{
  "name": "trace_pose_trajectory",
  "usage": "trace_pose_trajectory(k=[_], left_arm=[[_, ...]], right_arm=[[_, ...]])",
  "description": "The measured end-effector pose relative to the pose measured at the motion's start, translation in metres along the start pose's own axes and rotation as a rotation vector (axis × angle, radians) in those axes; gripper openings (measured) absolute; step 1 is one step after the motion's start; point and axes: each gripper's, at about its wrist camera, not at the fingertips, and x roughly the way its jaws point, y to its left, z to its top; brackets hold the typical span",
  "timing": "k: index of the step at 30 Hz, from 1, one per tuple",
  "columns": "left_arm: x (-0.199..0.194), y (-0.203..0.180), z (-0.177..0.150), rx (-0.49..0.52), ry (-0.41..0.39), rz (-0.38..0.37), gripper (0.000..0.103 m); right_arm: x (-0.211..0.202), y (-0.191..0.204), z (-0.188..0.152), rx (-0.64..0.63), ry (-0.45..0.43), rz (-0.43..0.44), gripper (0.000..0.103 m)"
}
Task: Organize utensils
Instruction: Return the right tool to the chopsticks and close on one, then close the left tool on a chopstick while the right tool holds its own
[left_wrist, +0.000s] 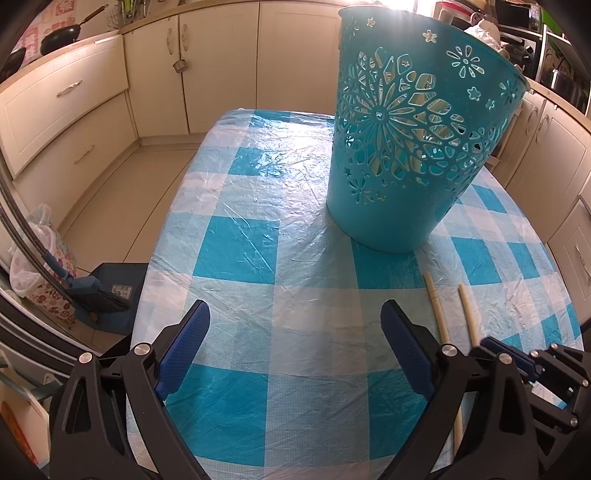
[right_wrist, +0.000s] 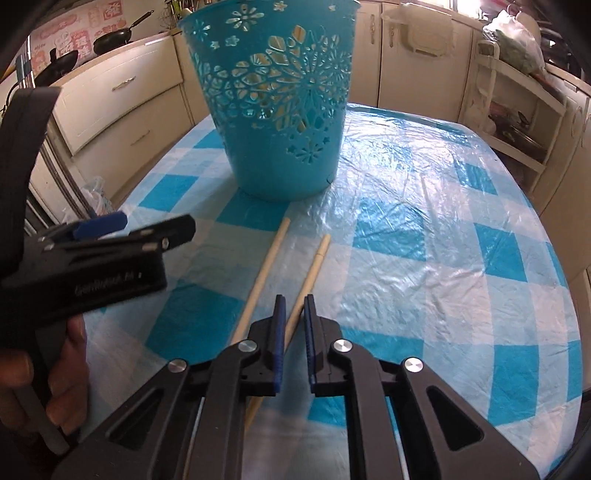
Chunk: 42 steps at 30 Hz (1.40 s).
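Observation:
A teal cut-out basket (left_wrist: 413, 147) stands upright on the checked tablecloth (left_wrist: 258, 258); pale utensil handles show through its holes. It also shows in the right wrist view (right_wrist: 280, 110). Two pale wooden chopsticks lie on the cloth in front of it: a left one (right_wrist: 264, 269) and a right one (right_wrist: 314, 269), also seen in the left wrist view (left_wrist: 439, 310). My right gripper (right_wrist: 294, 306) is nearly shut around the right chopstick, low over the table. My left gripper (left_wrist: 295, 321) is wide open and empty, left of the chopsticks; it appears in the right wrist view (right_wrist: 110, 236).
Cream kitchen cabinets (left_wrist: 74, 110) surround the table. Black pans (left_wrist: 59, 37) sit on the counter at back left. A dustpan and brush (left_wrist: 107, 291) lie on the floor left of the table. A white shelf rack (right_wrist: 509, 110) stands at the right.

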Motion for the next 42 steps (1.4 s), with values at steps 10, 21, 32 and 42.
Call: trace_pose_trajectory(k=[10, 21, 32, 42], left_arm=[[-0.008, -0.022, -0.001, 0.056, 0.015, -0.099, 0.090], [0.006, -0.083, -0.005, 0.180, 0.091, -0.077, 0.066], [0.001, -0.079, -0.006, 0.202, 0.105, -0.075, 0.008], [0.002, -0.085, -0.007, 0.256, 0.093, -0.069, 0.005]], right_arm=[[-0.003, -0.024, 0.001, 0.081, -0.031, 0.019, 0.008], [-0.009, -0.057, -0.005, 0.191, -0.069, 0.036, 0.008], [-0.009, -0.042, 0.002, 0.111, -0.069, 0.069, 0.009], [-0.005, -0.049, 0.001, 0.140, -0.054, 0.087, 0.009]])
